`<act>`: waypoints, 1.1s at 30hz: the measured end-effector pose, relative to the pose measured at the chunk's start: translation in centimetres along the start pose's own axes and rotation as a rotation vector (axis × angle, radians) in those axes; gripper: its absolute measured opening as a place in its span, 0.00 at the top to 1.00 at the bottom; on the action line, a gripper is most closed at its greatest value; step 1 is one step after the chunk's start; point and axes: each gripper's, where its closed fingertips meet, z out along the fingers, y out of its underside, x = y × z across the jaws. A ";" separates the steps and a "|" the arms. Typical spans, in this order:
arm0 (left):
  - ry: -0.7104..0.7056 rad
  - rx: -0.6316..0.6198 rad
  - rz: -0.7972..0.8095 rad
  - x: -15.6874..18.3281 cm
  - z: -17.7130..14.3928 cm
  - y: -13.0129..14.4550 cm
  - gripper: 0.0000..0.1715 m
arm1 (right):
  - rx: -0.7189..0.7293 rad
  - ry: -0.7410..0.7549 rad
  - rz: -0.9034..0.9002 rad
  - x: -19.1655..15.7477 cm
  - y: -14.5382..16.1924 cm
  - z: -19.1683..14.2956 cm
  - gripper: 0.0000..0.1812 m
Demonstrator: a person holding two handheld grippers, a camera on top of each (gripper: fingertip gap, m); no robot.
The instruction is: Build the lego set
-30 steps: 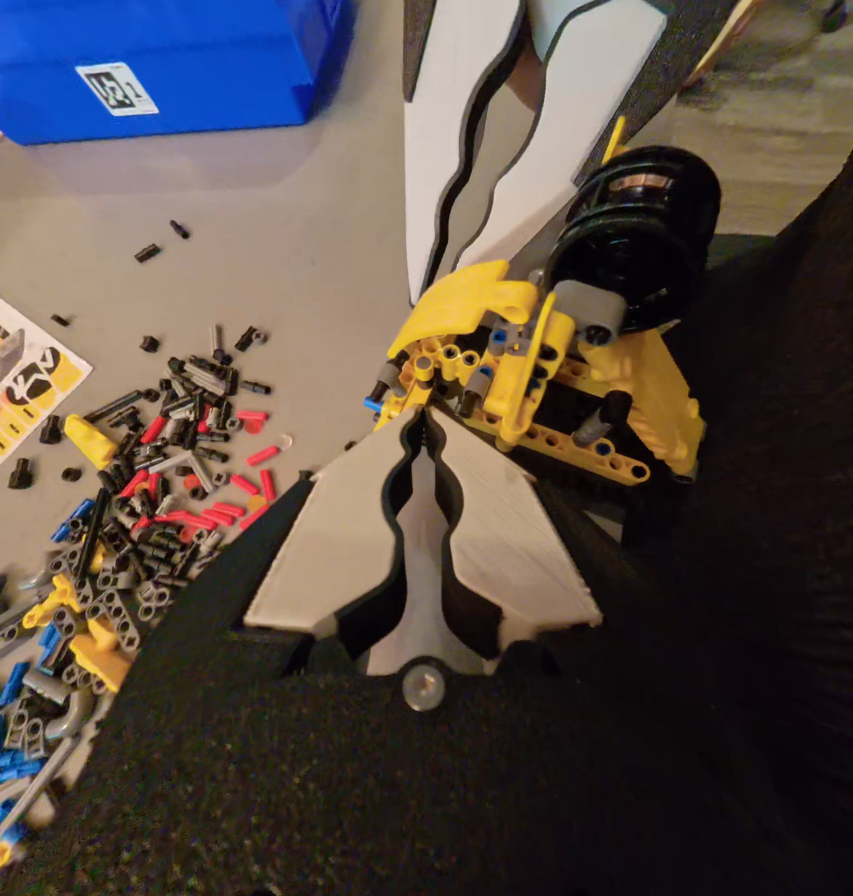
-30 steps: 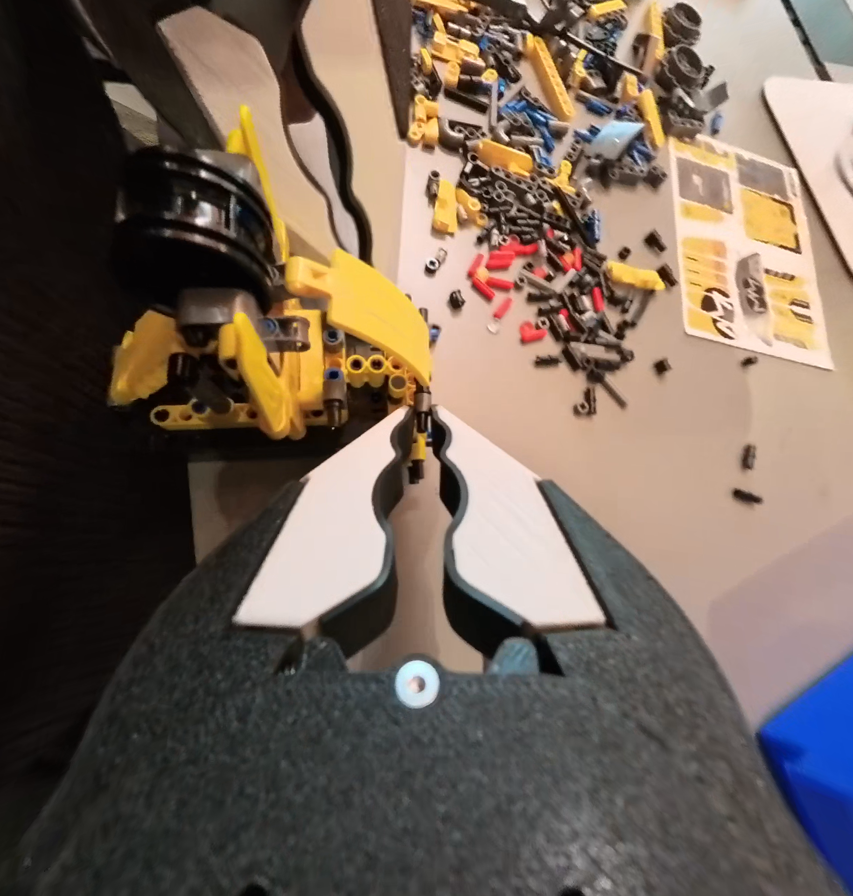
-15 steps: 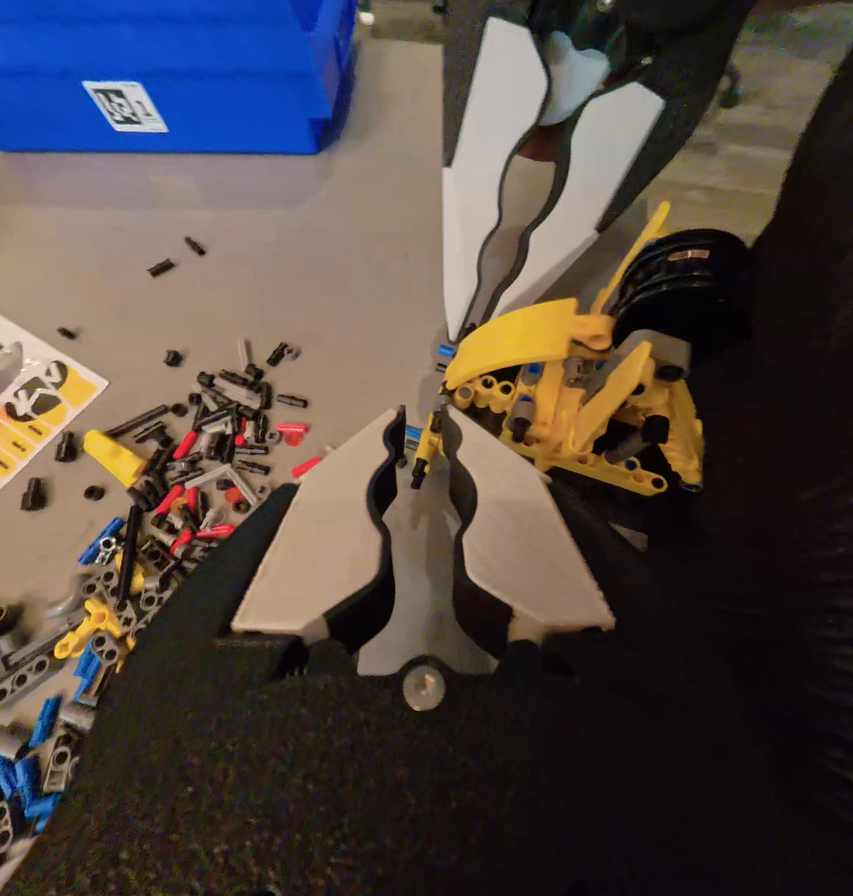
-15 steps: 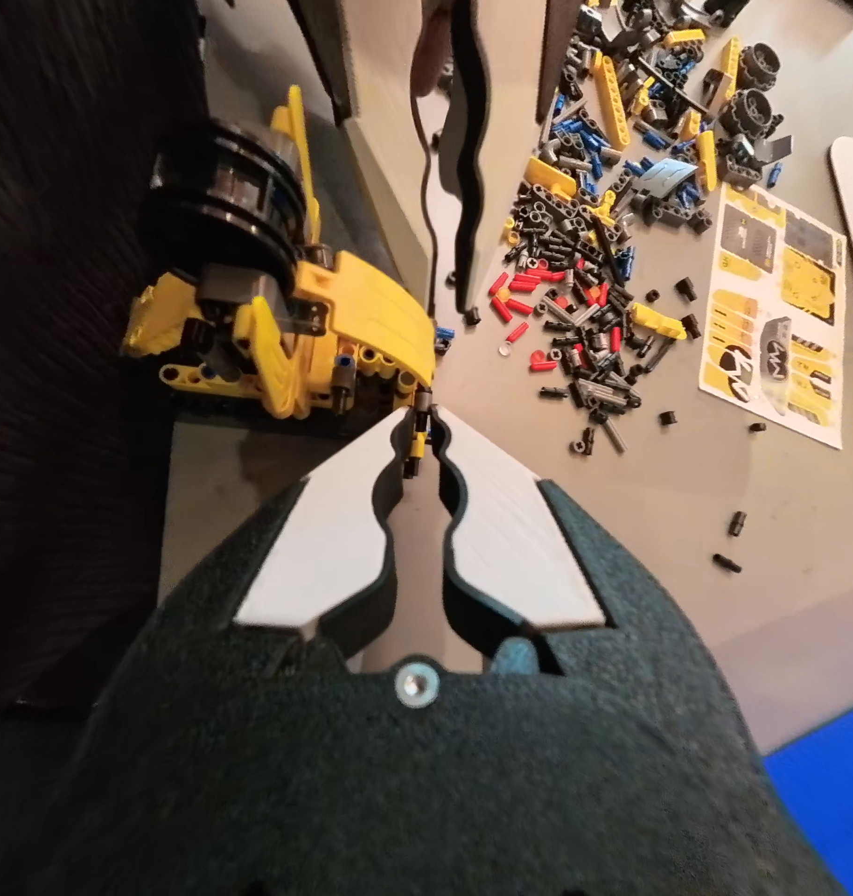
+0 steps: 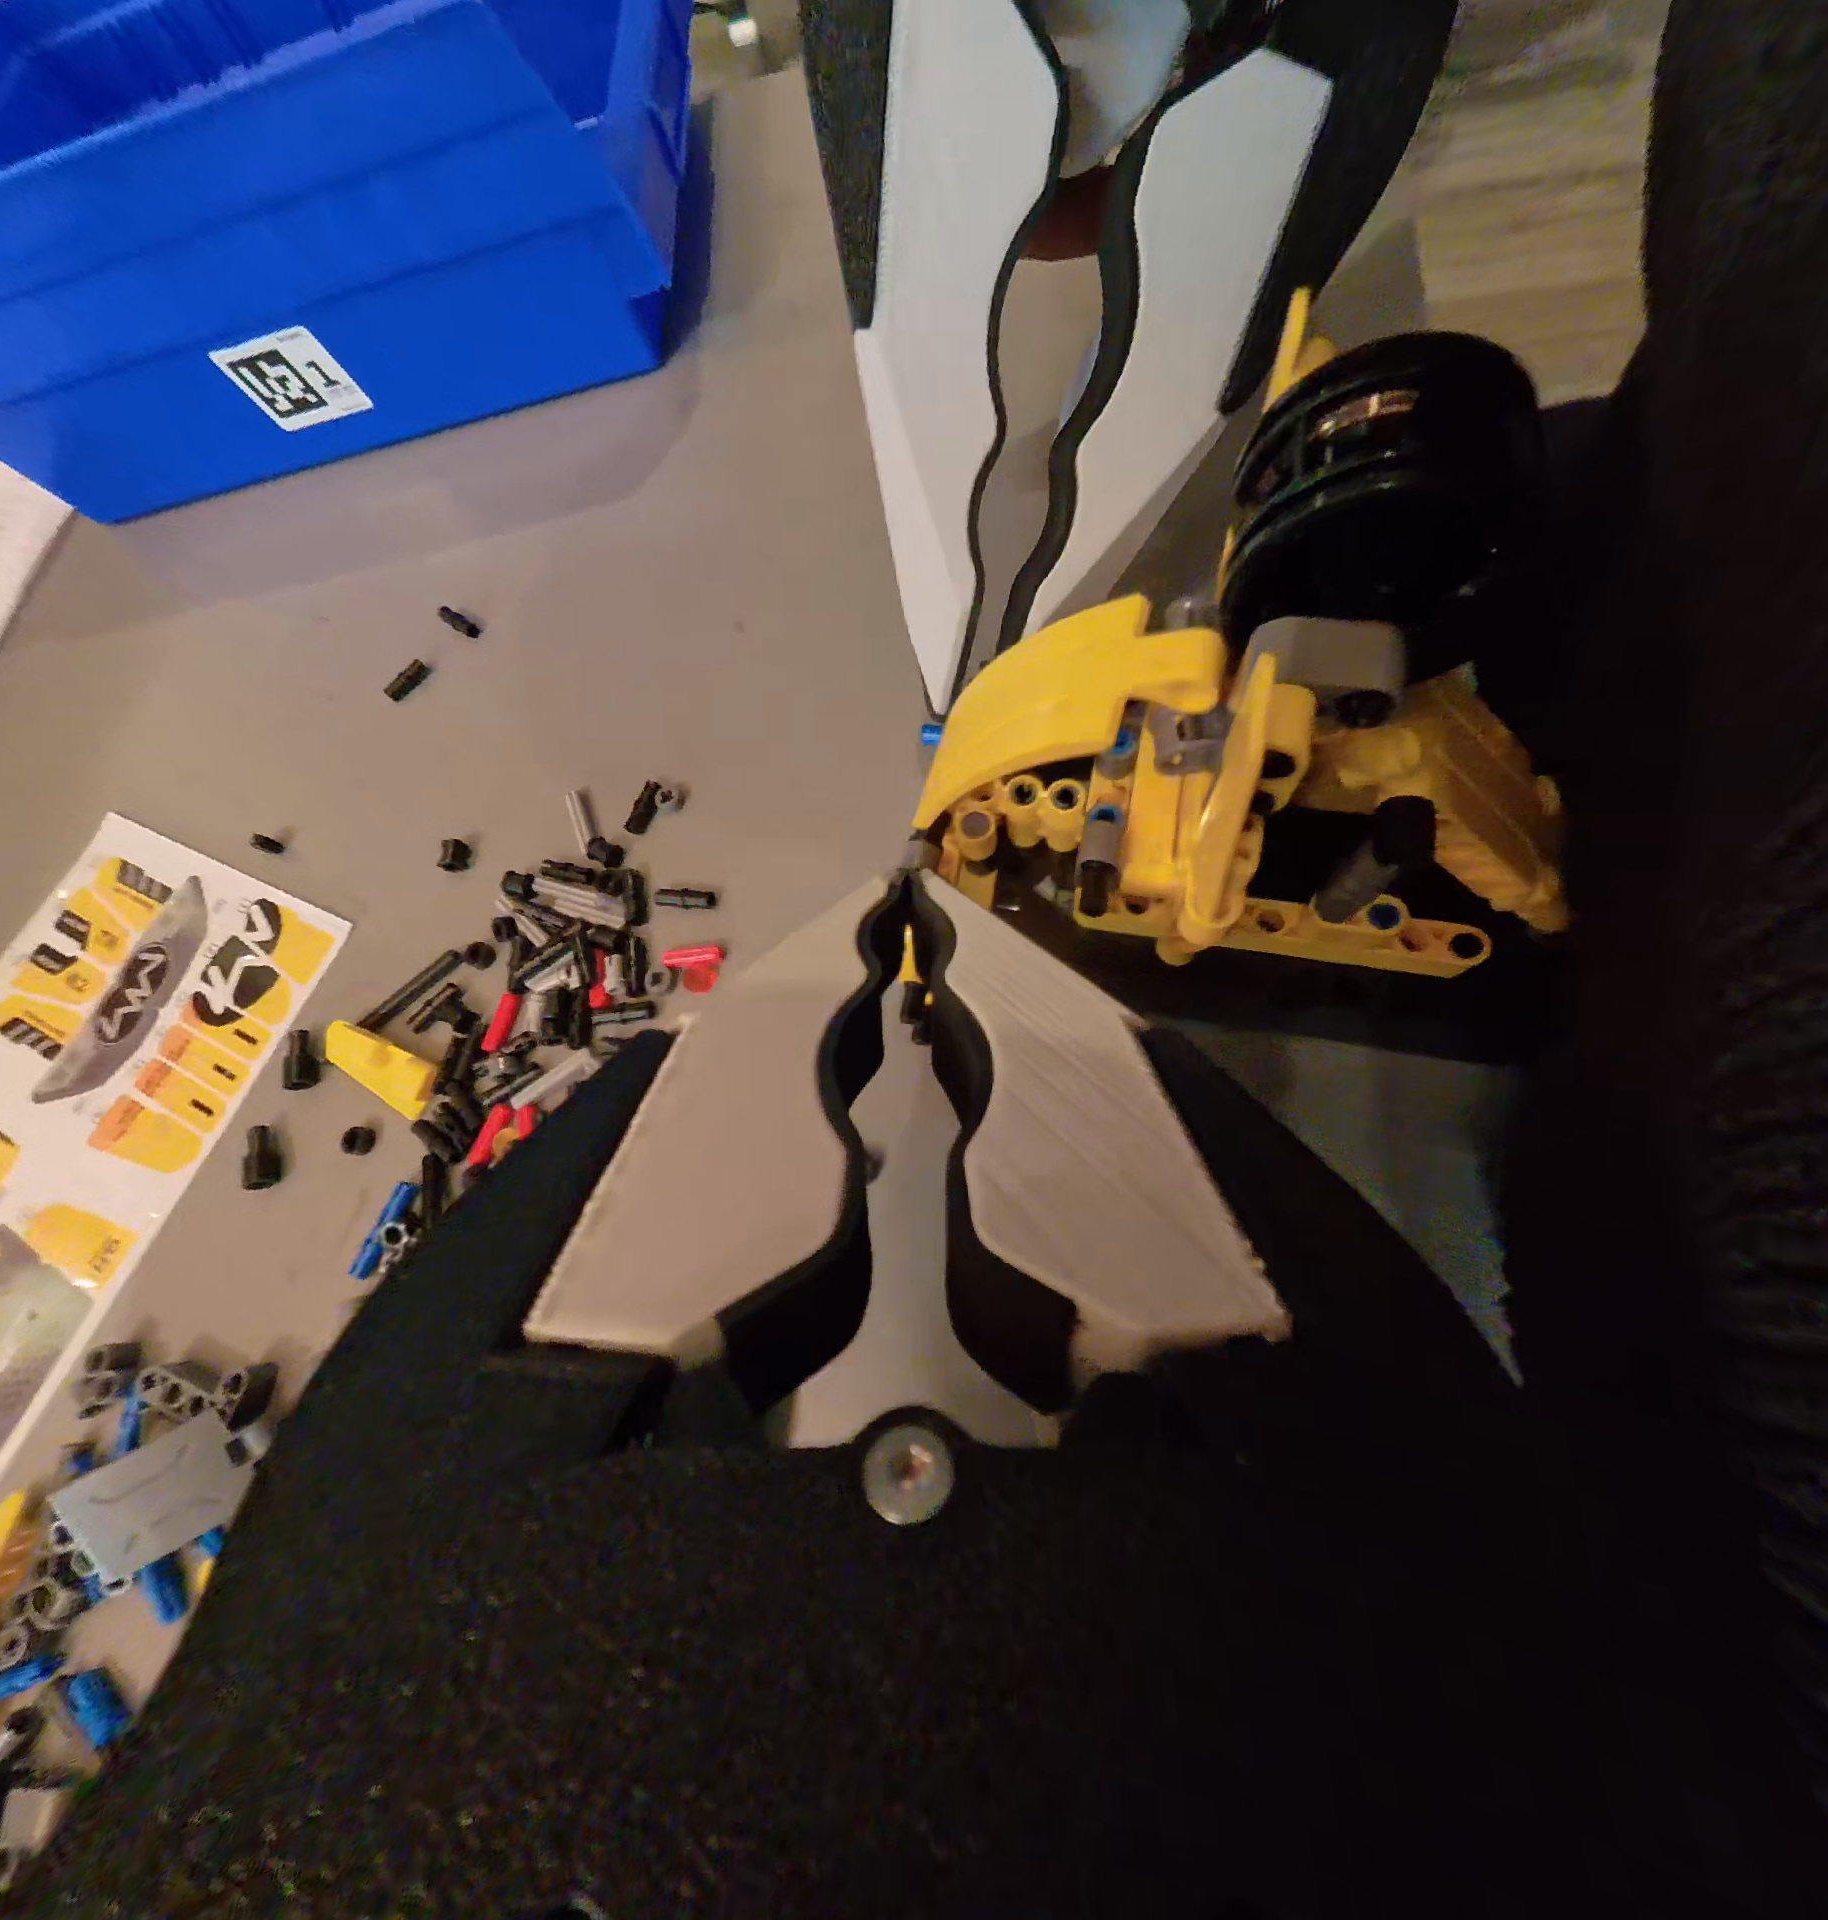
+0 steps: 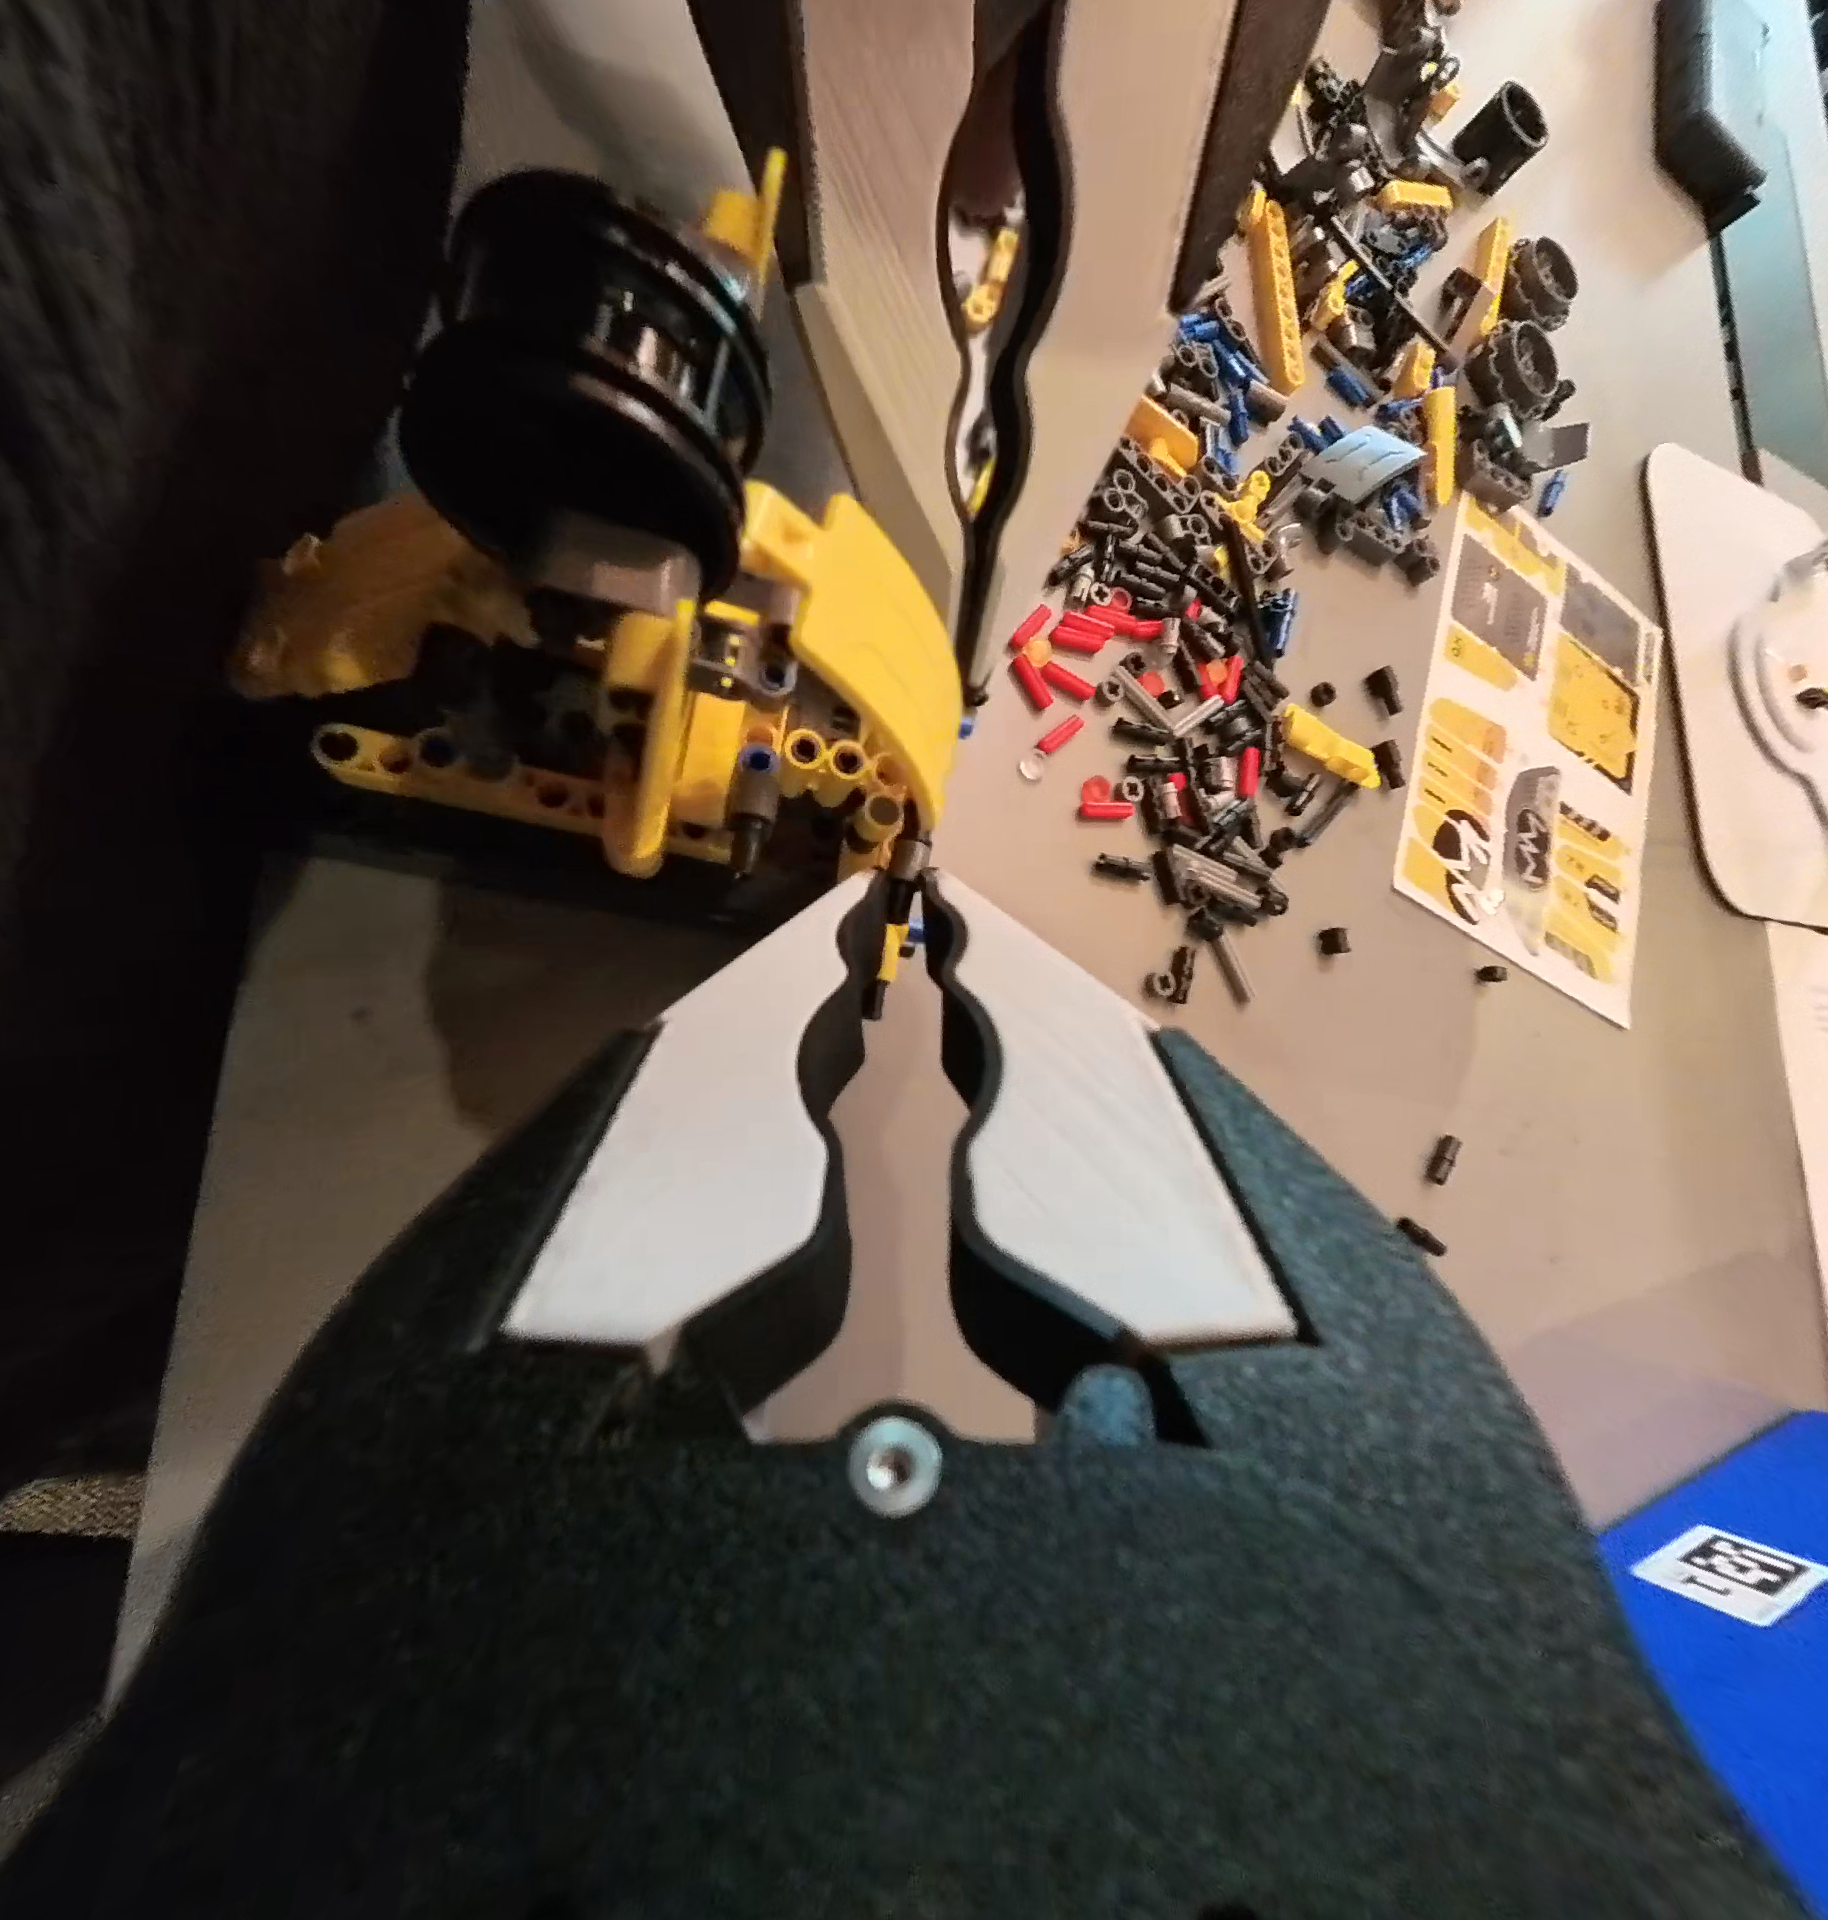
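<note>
Pinching slim yellow-black pin [image 6: 889, 940]: right hand-held gripper [image 6: 897, 883]; left hand-held gripper [image 5: 908, 883] clenched on similar pin beside knobbly yellow model [image 5: 1201, 810].

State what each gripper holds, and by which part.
Left gripper and right gripper each pinch a thin yellow-and-black plastic connector, near its end, at a corner of the yellow brick model.

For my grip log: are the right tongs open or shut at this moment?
Shut. The right tongs have their tips almost together, pinching a small yellow-and-black piece beside the yellow model.
</note>
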 end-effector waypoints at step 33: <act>-0.044 0.027 0.222 -0.1 0.2 0.3 0.98 | 0.019 -0.055 0.011 0.2 0.2 0.0 0.97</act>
